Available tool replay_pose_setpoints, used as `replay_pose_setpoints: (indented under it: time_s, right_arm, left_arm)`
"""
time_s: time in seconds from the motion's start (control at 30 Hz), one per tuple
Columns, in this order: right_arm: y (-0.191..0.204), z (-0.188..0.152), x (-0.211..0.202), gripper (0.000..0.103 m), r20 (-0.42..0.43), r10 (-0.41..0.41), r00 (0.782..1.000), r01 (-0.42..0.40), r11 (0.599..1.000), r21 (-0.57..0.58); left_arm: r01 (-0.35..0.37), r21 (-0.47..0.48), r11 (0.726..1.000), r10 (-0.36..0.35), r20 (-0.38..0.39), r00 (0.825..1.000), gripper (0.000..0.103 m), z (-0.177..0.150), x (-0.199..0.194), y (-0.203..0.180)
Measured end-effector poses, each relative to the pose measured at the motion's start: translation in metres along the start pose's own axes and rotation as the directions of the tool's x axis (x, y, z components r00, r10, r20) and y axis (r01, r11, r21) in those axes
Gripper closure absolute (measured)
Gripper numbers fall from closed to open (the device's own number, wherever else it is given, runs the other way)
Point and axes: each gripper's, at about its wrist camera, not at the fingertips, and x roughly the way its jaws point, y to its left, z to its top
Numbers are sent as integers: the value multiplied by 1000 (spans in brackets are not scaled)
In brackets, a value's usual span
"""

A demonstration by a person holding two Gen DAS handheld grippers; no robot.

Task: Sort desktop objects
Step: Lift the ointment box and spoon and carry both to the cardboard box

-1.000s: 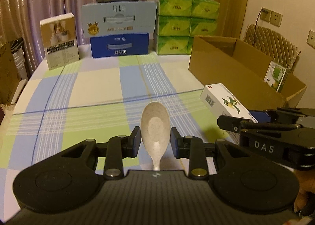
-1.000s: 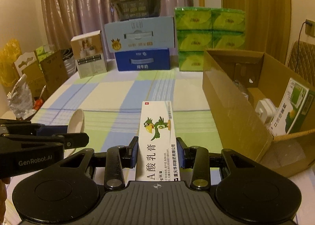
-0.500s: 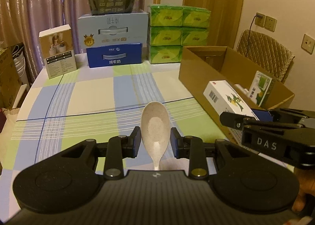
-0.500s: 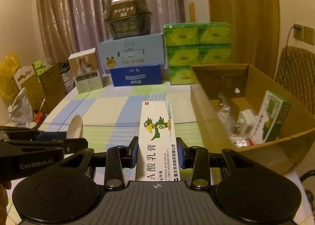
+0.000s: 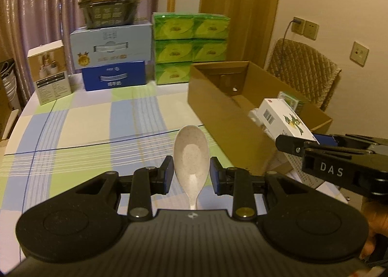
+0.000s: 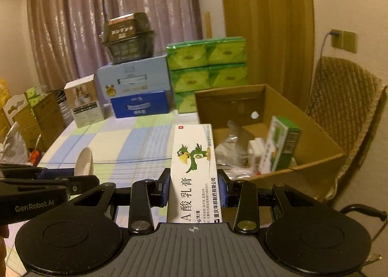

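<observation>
Left wrist: speckled oval spoon (image 5: 191,155)

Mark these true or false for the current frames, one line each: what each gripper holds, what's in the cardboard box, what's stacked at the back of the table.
1. The left gripper is shut on a speckled spoon. True.
2. The right gripper is open and holds nothing. False: it is shut on a white medicine box with a green bird printed on it.
3. The cardboard box has nothing in it. False: a green carton and other small items lie inside.
4. Green tissue packs are stacked at the far end of the table. True.
5. The dark noodle bowl sits directly on the table. False: it rests atop the light blue carton.
</observation>
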Motion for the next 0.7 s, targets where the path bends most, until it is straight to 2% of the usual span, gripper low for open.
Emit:
replay_pose_setpoints:
  time_s: [0.7]
  right_arm:
    - [-72,4,-46,67,35,-123,992,121,991,51]
  left_arm:
    - [110,46,993,-111,13,994,77,28,2,-71]
